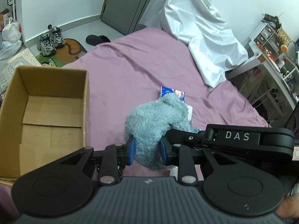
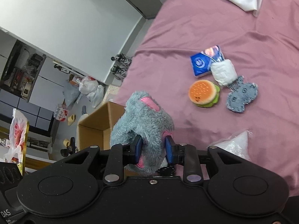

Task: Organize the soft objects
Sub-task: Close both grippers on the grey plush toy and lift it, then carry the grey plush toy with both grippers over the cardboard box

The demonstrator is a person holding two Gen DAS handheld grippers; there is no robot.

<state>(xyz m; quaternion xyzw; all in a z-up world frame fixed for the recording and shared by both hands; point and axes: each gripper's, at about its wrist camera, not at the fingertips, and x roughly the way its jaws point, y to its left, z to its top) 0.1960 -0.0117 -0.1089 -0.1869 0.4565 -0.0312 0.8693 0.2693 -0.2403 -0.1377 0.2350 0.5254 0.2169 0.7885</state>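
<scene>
A fluffy blue-grey plush toy (image 1: 155, 123) with pink patches (image 2: 147, 119) is held by both grippers above the pink bed. My left gripper (image 1: 147, 151) is shut on one end of it; my right gripper (image 2: 153, 150) is shut on another part, and its black body shows in the left wrist view (image 1: 237, 138). An open, empty cardboard box (image 1: 44, 119) stands on the bed to the left; it also shows in the right wrist view (image 2: 95, 128). On the bed lie a burger-shaped squishy (image 2: 204, 93), a denim piece (image 2: 242, 95), a white soft roll (image 2: 224, 72) and a blue tissue pack (image 2: 202, 63).
A white sheet (image 1: 201, 35) is draped at the bed's far side. A clear plastic bag (image 2: 235, 141) lies near my right gripper. Shoes (image 1: 49, 40) and bags sit on the floor to the left; shelves (image 1: 271, 43) stand at the right.
</scene>
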